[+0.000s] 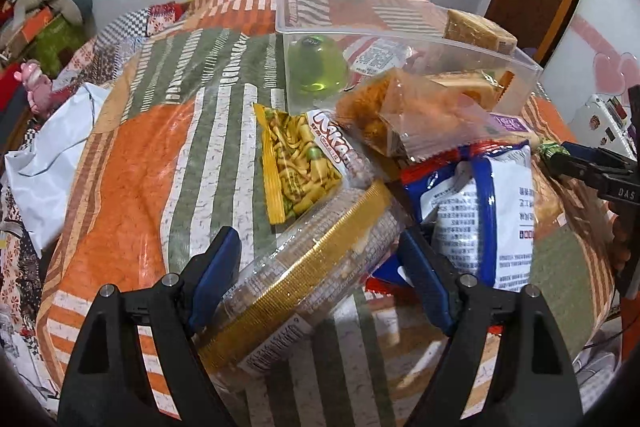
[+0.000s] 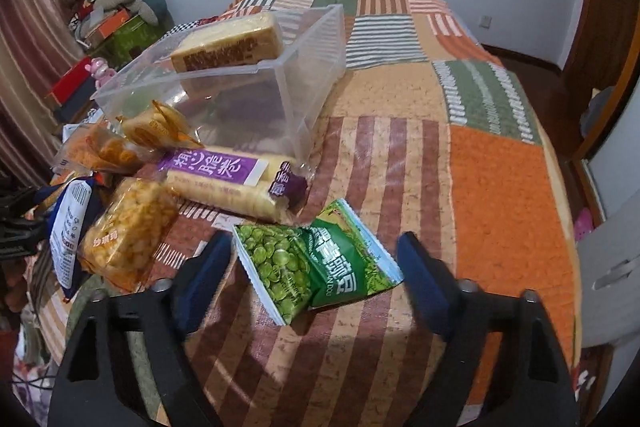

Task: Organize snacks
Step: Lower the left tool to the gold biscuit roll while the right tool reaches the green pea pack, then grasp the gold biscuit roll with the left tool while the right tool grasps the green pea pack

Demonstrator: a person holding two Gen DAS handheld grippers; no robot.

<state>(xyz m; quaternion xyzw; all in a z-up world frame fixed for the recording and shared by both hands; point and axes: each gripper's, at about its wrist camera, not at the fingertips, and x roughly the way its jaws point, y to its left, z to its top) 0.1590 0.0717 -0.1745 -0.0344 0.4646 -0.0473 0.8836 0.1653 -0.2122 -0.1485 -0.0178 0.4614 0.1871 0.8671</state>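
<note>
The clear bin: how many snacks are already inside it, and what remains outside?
Done: the clear bin holds a cake slice and a green jelly cup. In hand: nothing yet; the right gripper stands open around the green pea packet. Left: the purple roll pack and other packets.

Bottom of the frame chops off both grippers' bodies. Left wrist view: the gold-band pack (image 1: pixel 296 287) is smeared with blur, its small print unreadable, and the blue-white bag (image 1: pixel 480 211) is half buried under other packs. Right view's bin (image 2: pixel 256 83) hides its bottom contents.
</note>
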